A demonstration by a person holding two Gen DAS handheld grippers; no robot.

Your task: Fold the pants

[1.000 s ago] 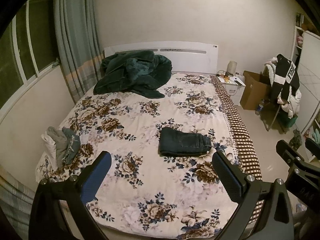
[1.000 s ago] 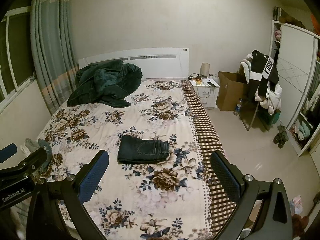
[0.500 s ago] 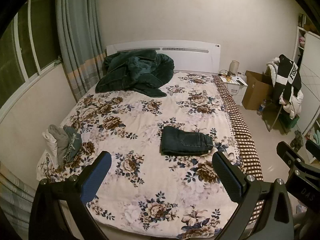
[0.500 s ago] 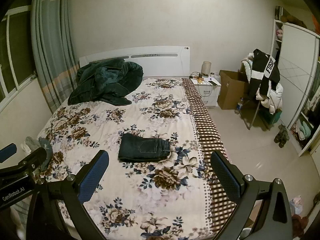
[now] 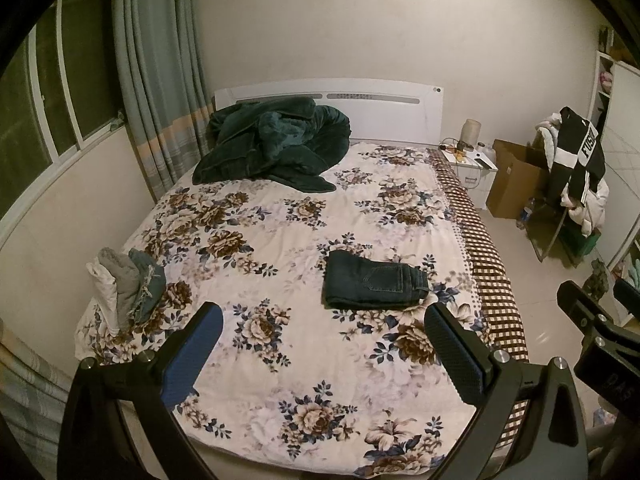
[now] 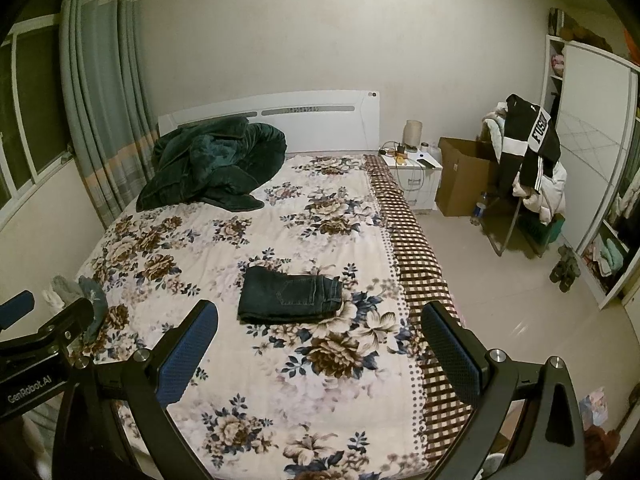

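Both cameras have been drawn back slightly from the bed. From the left wrist, the left claw (image 5: 323,344) is seen spread and empty above the floral quilted bedspread (image 5: 280,240), where the dark folded denim pants (image 5: 374,280) lie. From the right wrist, the right claw (image 6: 318,340) is likewise released, the pants (image 6: 290,295) lying flat beyond it.

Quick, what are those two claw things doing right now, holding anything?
Left gripper: open, holding nothing.
Right gripper: open, holding nothing.
The folded dark denim pants lie on the floral bedspread, untouched.
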